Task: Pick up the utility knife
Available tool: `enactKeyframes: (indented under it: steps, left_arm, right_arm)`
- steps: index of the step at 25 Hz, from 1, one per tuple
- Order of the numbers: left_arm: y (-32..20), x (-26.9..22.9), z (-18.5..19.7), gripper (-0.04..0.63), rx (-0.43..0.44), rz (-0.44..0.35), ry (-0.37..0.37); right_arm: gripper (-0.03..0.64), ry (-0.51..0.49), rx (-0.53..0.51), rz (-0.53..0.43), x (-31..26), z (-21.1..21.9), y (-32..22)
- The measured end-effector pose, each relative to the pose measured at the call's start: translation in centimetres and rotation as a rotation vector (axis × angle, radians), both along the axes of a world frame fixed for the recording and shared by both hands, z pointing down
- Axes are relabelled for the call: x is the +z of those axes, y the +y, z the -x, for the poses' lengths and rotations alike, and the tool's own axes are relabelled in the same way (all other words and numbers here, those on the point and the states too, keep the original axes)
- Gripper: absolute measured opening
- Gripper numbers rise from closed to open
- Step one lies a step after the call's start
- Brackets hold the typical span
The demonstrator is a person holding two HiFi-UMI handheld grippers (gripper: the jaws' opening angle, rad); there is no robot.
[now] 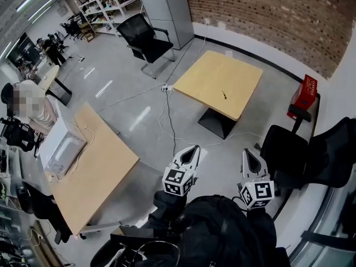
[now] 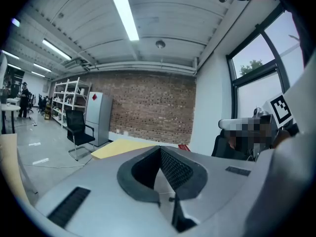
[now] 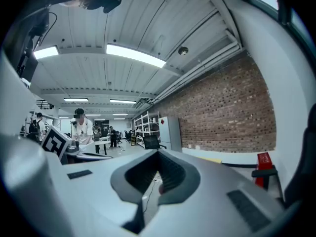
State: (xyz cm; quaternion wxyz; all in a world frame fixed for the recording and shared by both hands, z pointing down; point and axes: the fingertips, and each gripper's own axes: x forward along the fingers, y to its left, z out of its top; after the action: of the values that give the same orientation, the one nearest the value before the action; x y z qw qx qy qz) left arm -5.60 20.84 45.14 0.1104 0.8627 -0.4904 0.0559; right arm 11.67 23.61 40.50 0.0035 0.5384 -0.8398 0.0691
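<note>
Step in hand: approach, grasp not yet started; left gripper [image 1: 192,149] and right gripper [image 1: 247,153] sit lower centre, jaws together, empty; small dark item, probably the utility knife [image 1: 224,95], lies on the table [image 1: 208,74] upper centre, well apart; next move calls for closing in and opening one gripper.

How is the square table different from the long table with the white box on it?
The square table has four even sides; the long table is stretched out. The square table holds only one small dark thing, too small to name; the long table carries a white box. Both have light wooden tops.
</note>
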Motion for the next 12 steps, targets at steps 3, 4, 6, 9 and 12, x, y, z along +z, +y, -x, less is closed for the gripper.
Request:
enactKeyframes:
  steps: [3,4,6,9,12]
  left_arm:
    - [-0.1,0.1,0.2,0.002,-0.009,0.002,0.0]
    - [0.0,0.2,0.2,0.002,-0.009,0.002,-0.001]
    - [0.0,0.2,0.0,0.002,-0.009,0.004,-0.004]
    - [0.0,0.4,-0.8,0.002,-0.013,0.007,-0.008]
    - [0.1,0.9,-1.8,0.002,-0.018,0.017,-0.011]
  right_arm:
    - [0.003,0.002,-0.014,-0.007,0.1,0.3,0.0]
    - [0.003,0.004,-0.017,-0.007,0.1,0.4,0.1]
    - [0.003,0.008,-0.023,-0.006,0.2,0.4,0.2]
    - [0.003,0.013,-0.034,-0.002,0.5,0.0,0.2]
    - [0.003,0.013,-0.044,0.009,1.1,-0.8,0.3]
